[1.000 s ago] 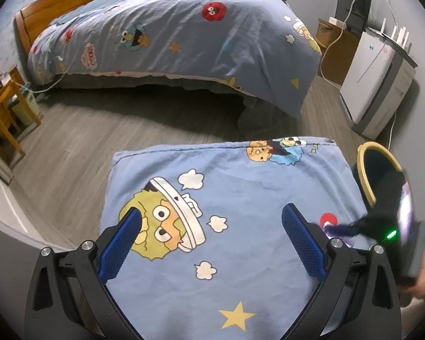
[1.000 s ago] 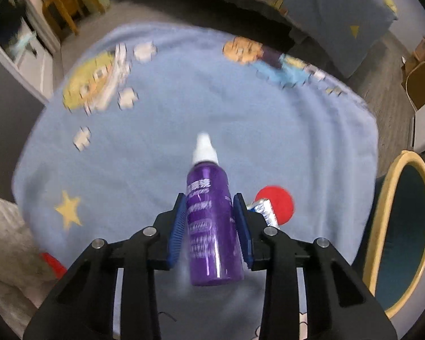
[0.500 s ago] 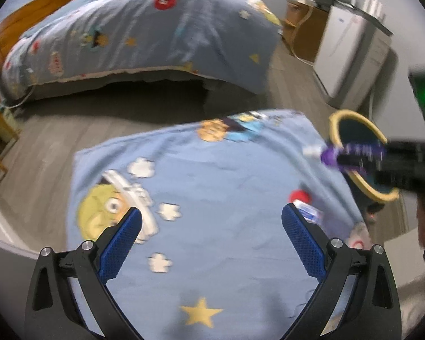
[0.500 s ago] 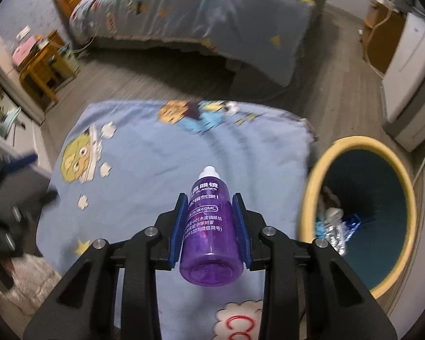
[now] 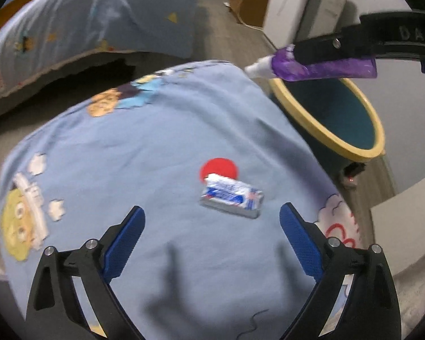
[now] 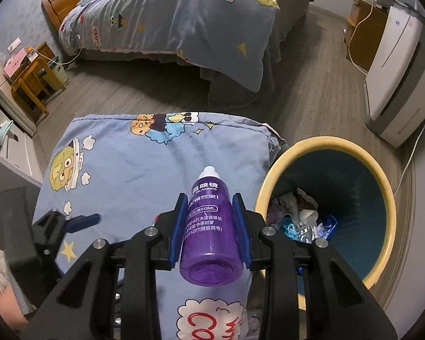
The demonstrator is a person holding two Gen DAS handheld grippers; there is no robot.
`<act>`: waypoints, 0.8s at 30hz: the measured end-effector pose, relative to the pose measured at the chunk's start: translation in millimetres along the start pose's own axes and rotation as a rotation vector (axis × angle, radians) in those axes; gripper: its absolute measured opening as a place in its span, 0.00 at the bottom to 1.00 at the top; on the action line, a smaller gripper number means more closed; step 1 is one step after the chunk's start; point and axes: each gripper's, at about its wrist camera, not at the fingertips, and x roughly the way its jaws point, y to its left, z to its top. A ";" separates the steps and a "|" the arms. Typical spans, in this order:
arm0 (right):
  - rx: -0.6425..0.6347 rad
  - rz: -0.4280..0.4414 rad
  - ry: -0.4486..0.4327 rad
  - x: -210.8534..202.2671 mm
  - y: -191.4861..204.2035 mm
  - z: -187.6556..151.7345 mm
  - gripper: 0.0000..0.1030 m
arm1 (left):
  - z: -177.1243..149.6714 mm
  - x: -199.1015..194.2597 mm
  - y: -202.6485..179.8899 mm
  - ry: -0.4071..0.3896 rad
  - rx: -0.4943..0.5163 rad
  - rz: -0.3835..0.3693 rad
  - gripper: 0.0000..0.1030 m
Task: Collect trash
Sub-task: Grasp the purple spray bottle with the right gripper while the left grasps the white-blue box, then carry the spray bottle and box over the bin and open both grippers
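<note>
Right now my right gripper (image 6: 211,223) clamps the purple bottle (image 6: 209,226) by its mid-body, beside the yellow-rimmed bin (image 6: 382,195); it looks like light, stiff, slick plastic. My left gripper (image 5: 212,238) hangs wide open and empty above the foil wrapper (image 5: 231,197) on the blue cushion (image 5: 155,141) – probably soft, crinkly, best pinched across its short sides

My left gripper (image 5: 212,215) hangs open above the silver wrapper (image 5: 231,197) on the blue cartoon cloth (image 5: 155,141); yellow-rimmed bin (image 5: 325,130) beside.
</note>
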 end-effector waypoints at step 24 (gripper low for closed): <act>0.005 0.013 -0.003 -1.1 -11.5 4.7 0.31 | 8.7 33.6 -24.0 0.031 0.143 -0.023 0.58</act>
